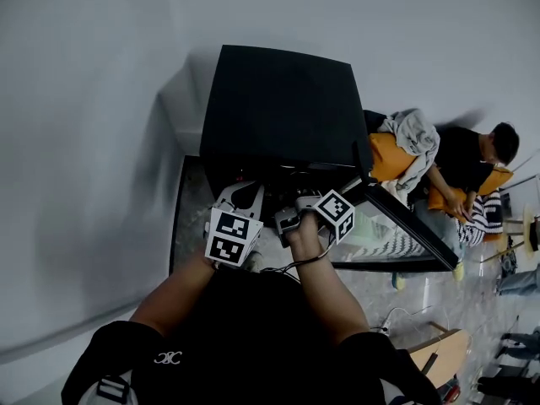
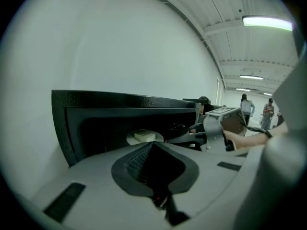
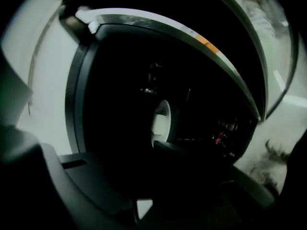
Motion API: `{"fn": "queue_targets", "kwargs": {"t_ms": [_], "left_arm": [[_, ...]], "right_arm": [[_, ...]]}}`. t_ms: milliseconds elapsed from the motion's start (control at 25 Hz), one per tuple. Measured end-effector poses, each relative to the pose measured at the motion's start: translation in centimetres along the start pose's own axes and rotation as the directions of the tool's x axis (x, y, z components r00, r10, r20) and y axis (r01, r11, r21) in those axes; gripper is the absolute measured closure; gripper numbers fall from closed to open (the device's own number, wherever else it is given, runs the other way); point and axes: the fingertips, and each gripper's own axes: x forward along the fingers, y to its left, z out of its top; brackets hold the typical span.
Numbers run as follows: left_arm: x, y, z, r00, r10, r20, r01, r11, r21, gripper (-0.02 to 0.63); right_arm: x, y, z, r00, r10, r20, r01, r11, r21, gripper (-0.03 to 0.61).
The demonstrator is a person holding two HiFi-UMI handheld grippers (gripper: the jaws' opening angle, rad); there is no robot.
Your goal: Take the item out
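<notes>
White wall (image 1: 84, 99) behind black oven (image 1: 278, 99), open door (image 1: 413, 230) right, plate (image 2: 130, 139) inside

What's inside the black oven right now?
A pale plate carrying a pale block sits in the oven. The rest of the inside is too dark to make out, and from above the oven's top covers it.

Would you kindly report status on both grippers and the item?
Left hand-held gripper shut, empty, outside the microwave. Right hand-held gripper reaching in, jaws too dark to read. Pale item on plate inside, door open, nothing blocking.
</notes>
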Motion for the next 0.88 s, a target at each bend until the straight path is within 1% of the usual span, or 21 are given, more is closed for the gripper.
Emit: {"fn": "queue_targets", "kwargs": {"t_ms": [40, 120, 200, 240, 360, 400, 520, 680, 840, 880], "left_arm": [[0.0, -0.1, -0.2, 1.0, -0.013, -0.008, 0.013, 1.0, 0.002, 0.606], [0.1, 0.0, -0.4, 0.999, -0.033, -0.019, 0.033, 0.999, 0.012, 0.606], [0.3, 0.4, -0.6, 0.998, -0.048, -0.031, 0.049, 0.999, 0.02, 0.606], [0.3, 0.6, -0.7, 0.998, -0.058, -0.036, 0.058, 0.998, 0.011, 0.606], [0.2, 1.1, -0.9, 0.995, -0.091, -0.038, 0.089, 0.994, -0.057, 0.606], [0.2, 1.3, -0.9, 0.994, -0.098, -0.039, 0.095, 0.993, -0.067, 0.606], [0.3, 1.6, -1.0, 0.993, -0.107, -0.046, 0.104, 0.993, -0.06, 0.606], [0.3, 1.6, -1.2, 0.992, -0.118, -0.046, 0.115, 0.992, -0.059, 0.606], [0.2, 1.6, -1.3, 0.99, -0.128, -0.053, 0.125, 0.99, -0.064, 0.606], [0.2, 1.7, -1.3, 0.99, -0.13, -0.053, 0.127, 0.99, -0.066, 0.606]], "right_arm": [[0.3, -0.3, 0.1, 1.0, 0.009, 0.011, -0.01, 0.996, 0.086, 0.571], [0.9, -0.8, 0.5, 0.999, 0.009, 0.04, -0.017, 0.979, 0.204, 0.571], [1.7, -1.2, 0.9, 0.998, -0.006, 0.057, -0.01, 0.962, 0.273, 0.569], [2.0, -1.4, 1.0, 0.998, -0.017, 0.06, -0.002, 0.956, 0.294, 0.563], [2.5, -2.0, 1.1, 0.996, -0.055, 0.069, 0.029, 0.945, 0.325, 0.563], [2.5, -2.1, 1.3, 0.996, -0.057, 0.076, 0.028, 0.941, 0.336, 0.563], [2.9, -2.2, 1.6, 0.995, -0.052, 0.082, 0.019, 0.934, 0.356, 0.543], [3.2, -2.6, 1.8, 0.993, -0.084, 0.082, 0.049, 0.932, 0.36, 0.501], [3.4, -2.8, 1.9, 0.99, -0.117, 0.083, 0.08, 0.929, 0.36, 0.498], [3.5, -2.9, 1.8, 0.989, -0.126, 0.079, 0.089, 0.928, 0.362, 0.489]]}}
